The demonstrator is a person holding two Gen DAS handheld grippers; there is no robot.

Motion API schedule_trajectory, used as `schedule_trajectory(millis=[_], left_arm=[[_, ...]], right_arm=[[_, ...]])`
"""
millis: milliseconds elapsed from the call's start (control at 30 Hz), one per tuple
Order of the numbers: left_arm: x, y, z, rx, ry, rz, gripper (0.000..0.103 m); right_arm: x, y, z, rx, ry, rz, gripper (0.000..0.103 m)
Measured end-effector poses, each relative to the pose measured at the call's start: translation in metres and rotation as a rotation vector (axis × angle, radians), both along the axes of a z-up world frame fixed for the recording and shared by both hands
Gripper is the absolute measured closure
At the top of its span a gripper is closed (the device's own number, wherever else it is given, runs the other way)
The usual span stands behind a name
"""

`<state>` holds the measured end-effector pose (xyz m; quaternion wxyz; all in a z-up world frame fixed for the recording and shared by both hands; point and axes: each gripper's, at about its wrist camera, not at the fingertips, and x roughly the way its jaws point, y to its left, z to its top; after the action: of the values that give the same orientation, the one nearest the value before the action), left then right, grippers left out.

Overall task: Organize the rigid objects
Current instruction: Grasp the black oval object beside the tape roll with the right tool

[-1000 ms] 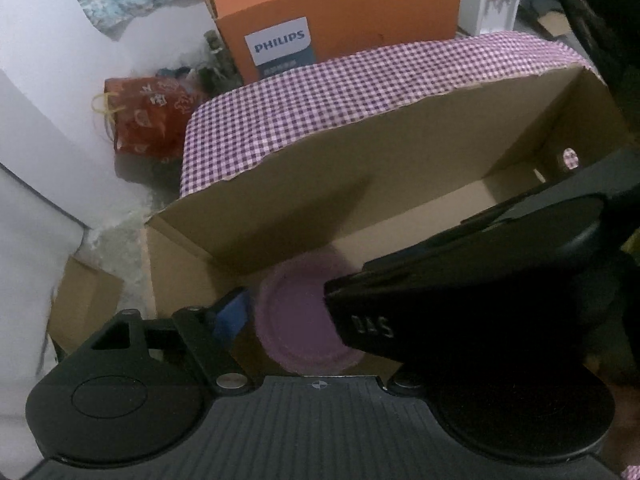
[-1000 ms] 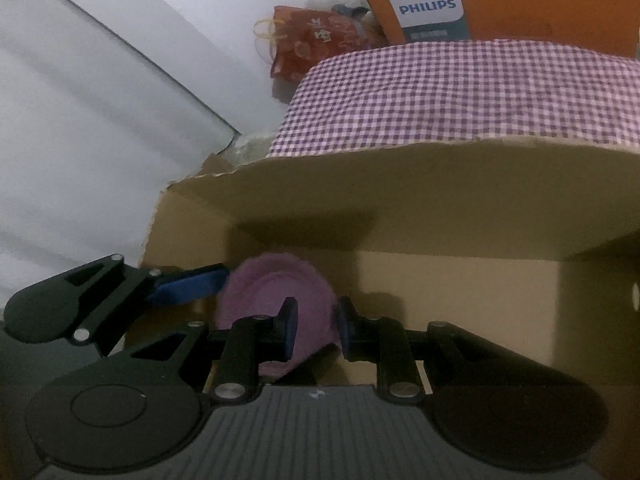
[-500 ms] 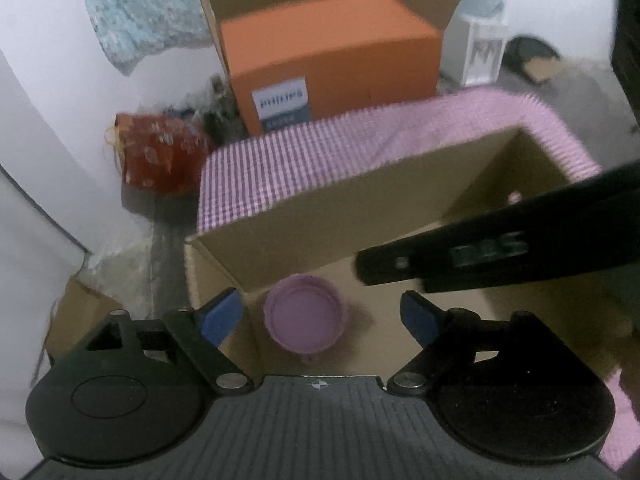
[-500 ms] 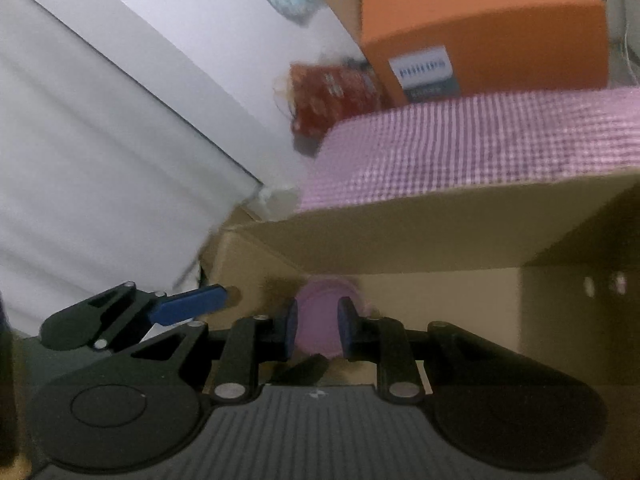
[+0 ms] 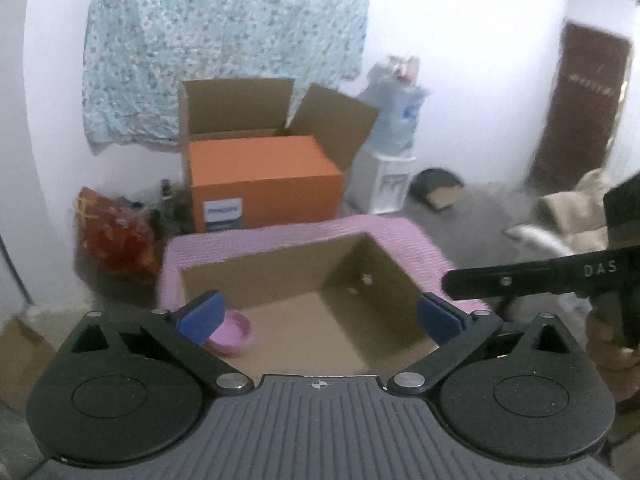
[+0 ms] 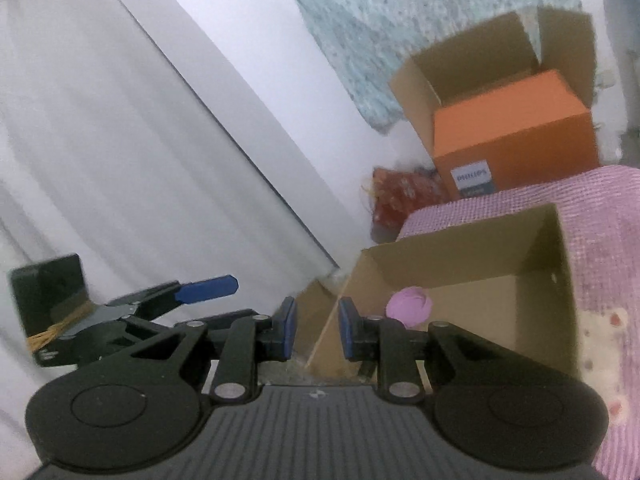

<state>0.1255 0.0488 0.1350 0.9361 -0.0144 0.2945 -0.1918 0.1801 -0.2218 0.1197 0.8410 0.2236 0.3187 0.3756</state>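
Although both tools now sit back from the open brown cardboard box (image 5: 304,312), the one item visible inside it looks already placed: a small round pink plastic bowl (image 5: 234,332) lies on the box floor in the near left corner, close to the wall and touching neither tool. The left gripper (image 5: 318,316) has just been opening; its blue-padded jaws stand spread as wide as they go, with nothing between them. The right gripper (image 6: 316,326) has its jaws drawn nearly together around a narrow empty gap, holding nothing; in the left view it reaches in from the right edge, carried by a hand (image 5: 610,356).

By my reading, one deposit is finished and both tools are free for another item. No other loose rigid object is clear in either view, so how much sorting remains cannot be told. The box rests on pink checked cloth (image 5: 404,232), with an orange carton (image 5: 260,176) behind it.
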Motion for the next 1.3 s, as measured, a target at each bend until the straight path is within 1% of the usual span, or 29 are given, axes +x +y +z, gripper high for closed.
schedule_trajectory(millis=[67,133,233,333,433,533,600,667,700,767,800,833,1033,1167,1300], left_arm=[[-0.017,0.000,-0.009,-0.039,0.011,-0.016,0.000],[-0.029,0.002,-0.021,-0.090,0.028,-0.026,0.000],[-0.044,-0.004,-0.046,-0.119,0.060,-0.032,0.000],[-0.053,-0.017,-0.073,-0.087,0.073,-0.012,0.000],[-0.059,-0.038,-0.103,-0.029,0.119,0.004,0.000],[-0.060,-0.066,-0.135,0.009,0.168,-0.039,0.001],[-0.060,-0.083,-0.154,0.023,0.198,-0.077,0.004],[-0.056,-0.102,-0.169,0.061,0.218,-0.103,0.008],[-0.059,-0.109,-0.174,0.078,0.218,-0.112,0.011],[-0.060,-0.118,-0.183,0.110,0.207,-0.129,0.016],[-0.060,-0.120,-0.187,0.122,0.213,-0.131,0.022],[-0.057,-0.123,-0.189,0.126,0.225,-0.136,0.027],[-0.052,-0.127,-0.202,0.130,0.283,-0.148,0.044],[-0.047,-0.128,-0.209,0.097,0.331,-0.159,0.046],[-0.044,-0.128,-0.211,0.086,0.345,-0.166,0.046]], right_arm=[[-0.026,-0.016,-0.003,0.021,-0.008,-0.026,0.079],[-0.048,-0.032,-0.011,0.039,0.003,-0.050,0.079],[-0.071,-0.053,-0.034,0.071,0.059,-0.108,0.079],[-0.088,-0.068,-0.063,0.101,0.140,-0.146,0.079],[-0.096,-0.074,-0.098,0.126,0.239,-0.149,0.079],[-0.099,-0.074,-0.132,0.089,0.338,-0.184,0.079],[-0.097,-0.072,-0.150,0.055,0.379,-0.201,0.079],[-0.095,-0.069,-0.162,0.023,0.403,-0.214,0.078],[-0.100,-0.070,-0.167,0.012,0.408,-0.222,0.078],[-0.094,-0.069,-0.172,-0.019,0.408,-0.240,0.078],[-0.090,-0.068,-0.175,-0.034,0.405,-0.251,0.078],[-0.087,-0.067,-0.177,-0.049,0.405,-0.263,0.078],[-0.076,-0.063,-0.195,-0.101,0.418,-0.286,0.078],[-0.063,-0.054,-0.207,-0.134,0.403,-0.299,0.078],[-0.058,-0.046,-0.219,-0.134,0.434,-0.265,0.079]])
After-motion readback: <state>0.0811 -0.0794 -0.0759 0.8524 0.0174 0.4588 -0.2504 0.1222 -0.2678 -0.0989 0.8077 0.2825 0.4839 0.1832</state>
